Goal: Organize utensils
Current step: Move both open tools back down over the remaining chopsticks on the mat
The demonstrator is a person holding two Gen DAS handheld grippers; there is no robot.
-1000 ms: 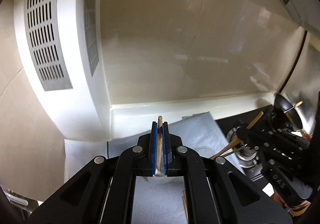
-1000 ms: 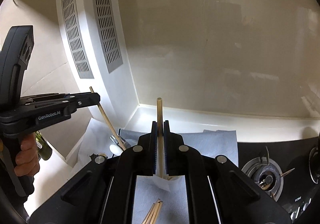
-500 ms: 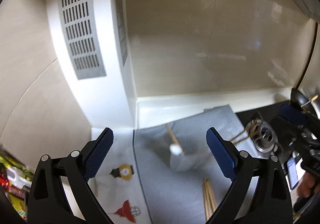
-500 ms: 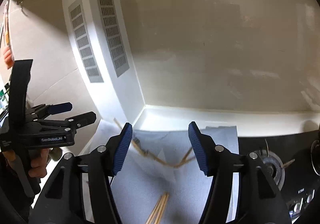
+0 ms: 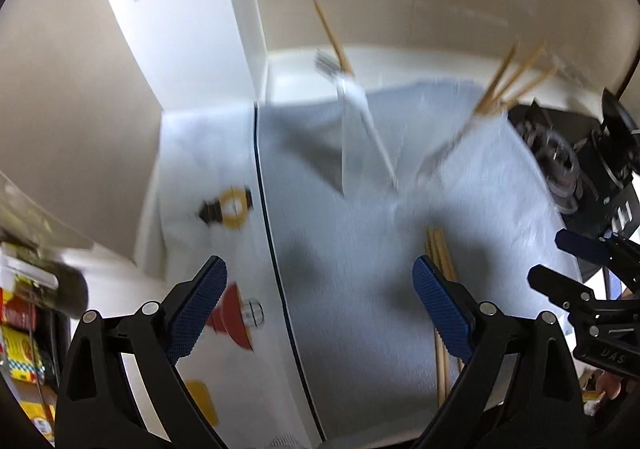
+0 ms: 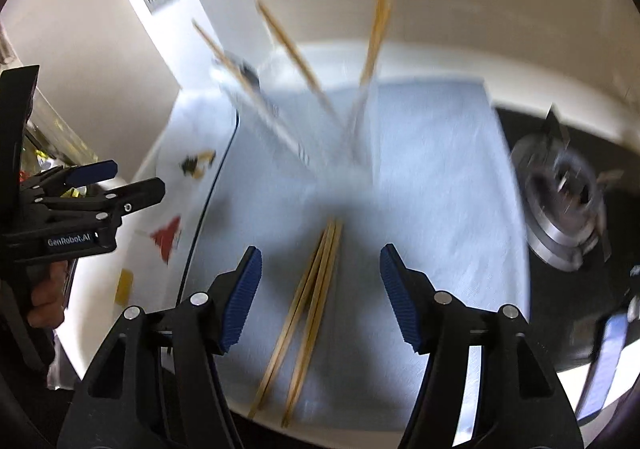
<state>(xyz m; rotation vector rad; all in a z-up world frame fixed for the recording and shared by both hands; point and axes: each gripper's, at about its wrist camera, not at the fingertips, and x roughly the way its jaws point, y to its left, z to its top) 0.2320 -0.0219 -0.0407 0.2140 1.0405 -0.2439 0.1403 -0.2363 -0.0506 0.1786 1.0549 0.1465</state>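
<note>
Presently we found the loose chopsticks (image 6: 310,301) lying bundled on the grey mat (image 6: 440,189), long axis running away from the camera, directly between and ahead of the right tongs (image 6: 320,293). Those tongs were opening, gripping nothing. The left tongs (image 5: 318,307) stood spread and empty, left of the chopsticks. We judged the right hand nearer. A clear holder (image 5: 360,137) stood beyond the chopsticks.

Black claw (image 6: 320,291), blue ribbed pads (image 6: 242,299), seemingly silver screws
</note>
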